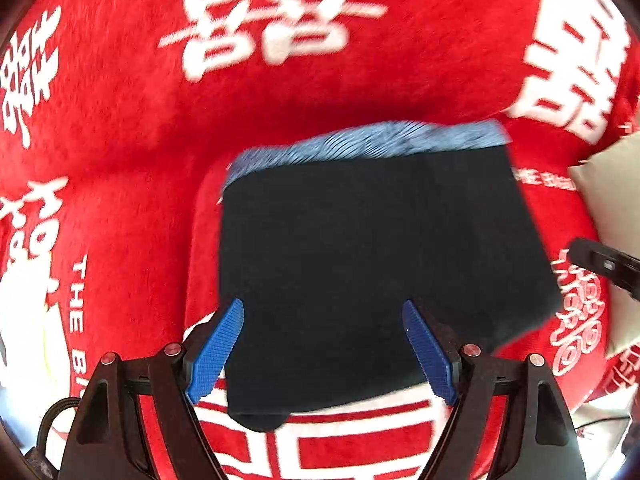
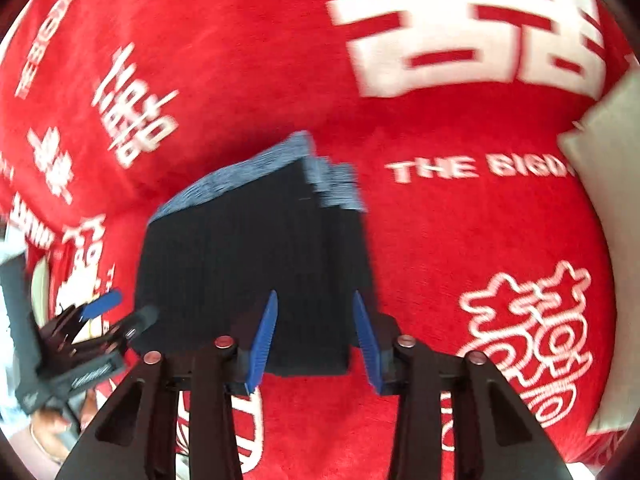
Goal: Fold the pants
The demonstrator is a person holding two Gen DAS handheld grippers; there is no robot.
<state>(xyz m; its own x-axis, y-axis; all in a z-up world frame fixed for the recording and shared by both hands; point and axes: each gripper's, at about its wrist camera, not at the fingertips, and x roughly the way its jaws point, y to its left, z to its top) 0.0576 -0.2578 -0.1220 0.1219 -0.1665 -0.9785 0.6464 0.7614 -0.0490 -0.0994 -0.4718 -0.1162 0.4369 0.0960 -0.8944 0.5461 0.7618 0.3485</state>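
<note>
Pants (image 1: 360,264) are lying folded on the red blanket (image 1: 120,120); your left gripper (image 1: 324,344) and right gripper (image 2: 314,336) are hovering released, red showing around every edge.

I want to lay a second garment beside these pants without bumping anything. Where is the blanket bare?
Bare red blanket stretches beyond the blue waistband and off the side of the folded pants opposite the pale pillow. The strip between pants and pillow is narrower. The near edge is crowded: left tool and right tool both hang there, open.
</note>
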